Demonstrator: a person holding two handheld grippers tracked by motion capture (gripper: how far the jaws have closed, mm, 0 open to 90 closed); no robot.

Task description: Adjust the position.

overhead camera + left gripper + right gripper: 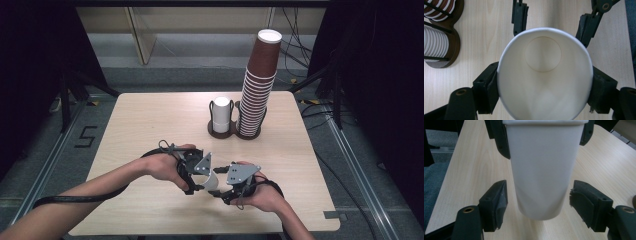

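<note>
The white paper cup [544, 75] hangs above the tabletop [150, 125], clamped at its rim by the left gripper [544, 87]. The right gripper [539, 202] straddles its base, pads not touching. Close gently on both sides; thin walls crumple.

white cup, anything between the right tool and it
Nothing visible. The white cup, held near its rim by the left tool, hangs between the right tool's pads with bare gaps either side.

Cup [212, 179] between both tongs, near table [150, 120] edge
</note>
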